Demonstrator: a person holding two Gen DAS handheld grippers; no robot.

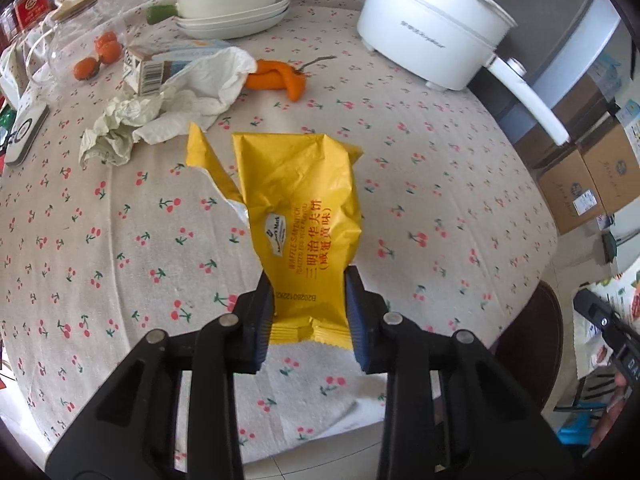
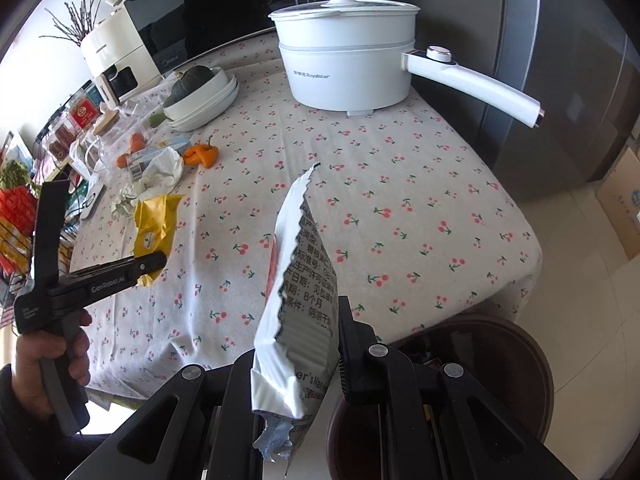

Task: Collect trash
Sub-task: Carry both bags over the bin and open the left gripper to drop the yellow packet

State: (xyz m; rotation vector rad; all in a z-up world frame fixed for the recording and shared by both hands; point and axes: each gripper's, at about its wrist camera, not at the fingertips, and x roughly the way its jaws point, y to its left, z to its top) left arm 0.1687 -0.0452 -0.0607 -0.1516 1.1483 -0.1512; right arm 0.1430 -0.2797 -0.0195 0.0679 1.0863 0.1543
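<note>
My left gripper (image 1: 310,312) is shut on a yellow snack wrapper (image 1: 300,216) by its bottom edge and holds it above the cherry-print tablecloth (image 1: 420,184). The wrapper also shows in the right wrist view (image 2: 154,224), with the left gripper (image 2: 154,266) beside it. My right gripper (image 2: 296,360) is shut on a white torn snack packet (image 2: 298,280) and holds it upright near the table's front edge. A dark round bin (image 2: 500,364) stands on the floor under the right gripper. Crumpled white tissue (image 1: 168,112) lies on the table beyond the yellow wrapper.
A white electric pot (image 2: 344,68) with a long handle stands at the far right of the table. Stacked white dishes with a green squash (image 1: 232,4), an orange pepper (image 1: 280,78), a small carton (image 1: 148,68) and tangerines (image 1: 100,56) lie behind. Cardboard boxes (image 1: 580,176) stand on the floor.
</note>
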